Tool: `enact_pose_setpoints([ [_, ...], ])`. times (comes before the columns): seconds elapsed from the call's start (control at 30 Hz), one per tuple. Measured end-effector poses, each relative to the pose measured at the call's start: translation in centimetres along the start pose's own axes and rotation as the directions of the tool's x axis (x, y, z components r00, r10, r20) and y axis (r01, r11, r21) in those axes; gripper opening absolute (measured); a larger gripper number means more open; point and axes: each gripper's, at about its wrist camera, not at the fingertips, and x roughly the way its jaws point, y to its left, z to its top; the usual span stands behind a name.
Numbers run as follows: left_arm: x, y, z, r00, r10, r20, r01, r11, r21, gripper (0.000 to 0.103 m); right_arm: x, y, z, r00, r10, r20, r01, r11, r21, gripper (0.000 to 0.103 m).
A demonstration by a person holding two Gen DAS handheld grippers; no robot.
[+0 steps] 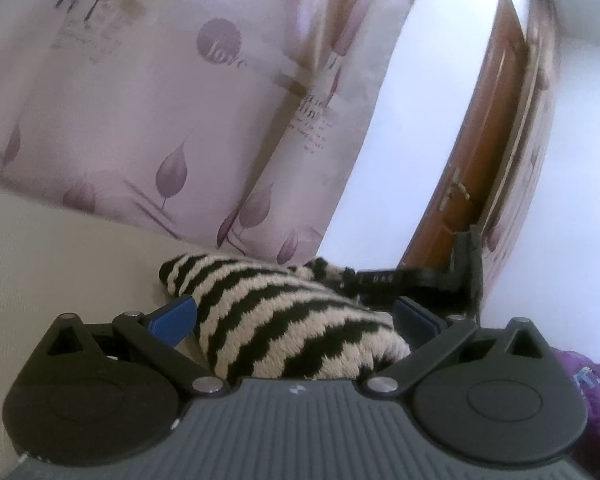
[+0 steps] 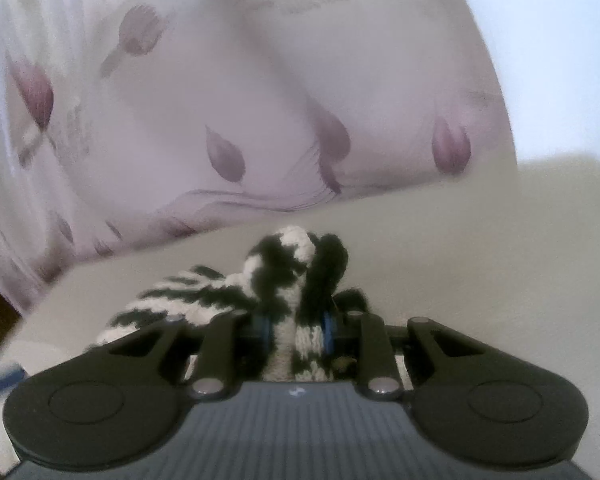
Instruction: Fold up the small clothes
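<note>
So the striped knit (image 1: 300, 320) is lying on a cream surface (image 1: 60, 260), can't be told if it's a bed or a table. The left tongs (image 1: 296, 316) are spread wide apart, with the knit sat right between the blue pads (image 1: 176, 320), nothing pinched yet. The right tongs (image 2: 296, 328) are clamped down on a bunched end of the same knit (image 2: 284, 280), which is raised a bit. Seen from the left tongs, the knit's long axis is run diagonally, from close in at the right out toward far left. Probably the lifted end gets carried across toward the left tongs. No containers can be spotted, just a curtain (image 1: 140, 120) behind.
</note>
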Motion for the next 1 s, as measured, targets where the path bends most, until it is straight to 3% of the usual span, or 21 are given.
enact_pose_setpoints([
  [0.1, 0.7, -1.6, 0.5, 1.0, 0.01, 0.005, -0.011, 0.999, 0.049, 0.102, 0.4, 0.5, -0.1, 1.0, -0.028, -0.014, 0.026, 0.991, -0.133, 0.023],
  [0.3, 3.1, -5.2, 0.2, 1.0, 0.029, -0.007, -0.027, 0.98, 0.199, 0.098, 0.8, 0.1, -0.7, 1.0, 0.012, -0.022, -0.017, 0.964, -0.264, 0.023],
  [0.33, 3.5, -5.7, 0.0, 1.0, 0.023, -0.01, -0.02, 0.973, 0.228, 0.096, 0.9, 0.0, -1.0, 1.0, 0.006, -0.028, -0.013, 0.958, -0.287, 0.023],
  [0.4, 4.5, -6.4, -0.2, 1.0, 0.009, -0.029, -0.001, 0.965, 0.263, 0.08, 0.8, -0.8, -1.5, 0.999, 0.016, -0.029, -0.023, 0.96, -0.278, 0.023],
  [0.5, 6.2, -6.4, -0.8, 0.996, -0.028, -0.088, 0.05, 0.966, 0.254, 0.055, 0.2, -2.2, -2.1, 0.998, 0.069, -0.009, -0.07, 0.972, -0.224, 0.023],
  [0.57, 7.0, -6.1, -1.3, 0.991, -0.057, -0.121, 0.084, 0.969, 0.232, 0.049, 0.0, -2.8, -2.3, 0.995, 0.098, -0.001, -0.097, 0.976, -0.195, 0.023],
  [0.77, 7.5, -5.0, -3.2, 0.975, -0.076, -0.21, 0.115, 0.977, 0.177, 0.049, -2.1, -4.6, -1.8, 0.985, 0.162, 0.055, -0.161, 0.987, -0.031, 0.029],
  [0.9, 7.4, -4.1, -4.3, 0.967, -0.103, -0.235, 0.128, 0.987, 0.097, 0.047, -5.6, -3.1, -2.2, 0.977, 0.162, 0.137, -0.155, 0.986, -0.067, 0.029],
  [1.0, 7.6, -3.9, -4.8, 0.964, -0.115, -0.24, 0.14, 0.986, 0.087, 0.047, -7.7, -1.9, -2.8, 0.978, 0.113, 0.177, -0.098, 0.991, -0.093, 0.031],
])
